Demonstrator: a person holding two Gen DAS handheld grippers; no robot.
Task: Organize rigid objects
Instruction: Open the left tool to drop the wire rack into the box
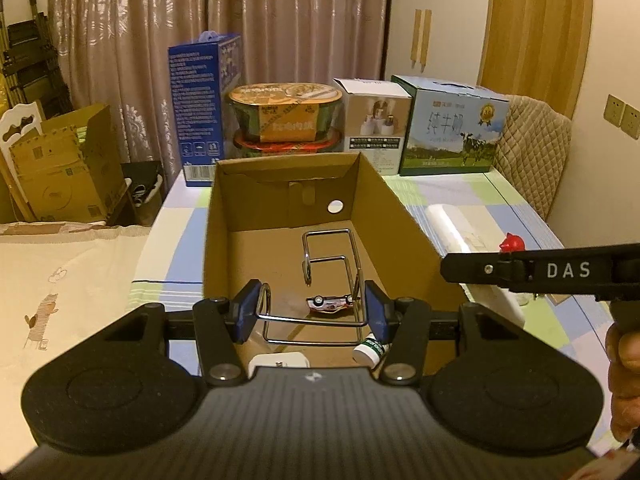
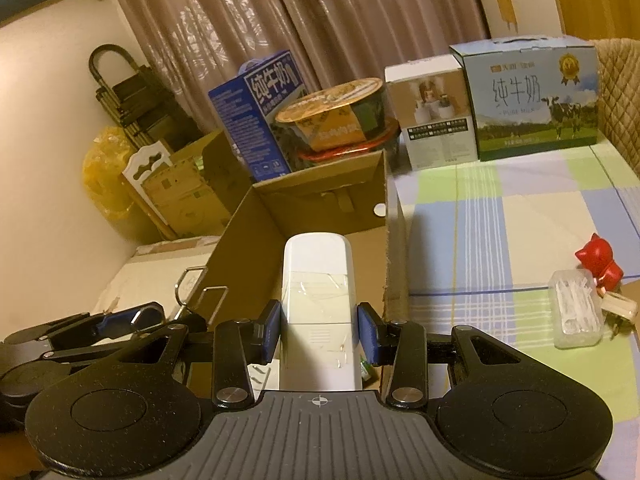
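The right claw (image 2: 319, 334) pinches a white remote (image 2: 316, 300) between its blue pads, holding it over the near end of the open box (image 2: 394, 240), its nose pointing toward the far wall. The left claw (image 1: 311, 314) is spread, its pads on either side of a wire rack (image 1: 332, 280) that sits inside the box; whether a pad touches the wire I cannot tell. A toy car (image 1: 330, 304) lies on the box floor under the rack, and a small tube (image 1: 370, 350) near the front edge. This looks like the placing step: the remote is to go into the box. The next move calls for lowering it clear of the rack, then letting go. Farther off on the worktop (image 2: 500, 220), a red figurine (image 2: 598, 266) and a clear case (image 2: 576, 308) are not yet boxed.
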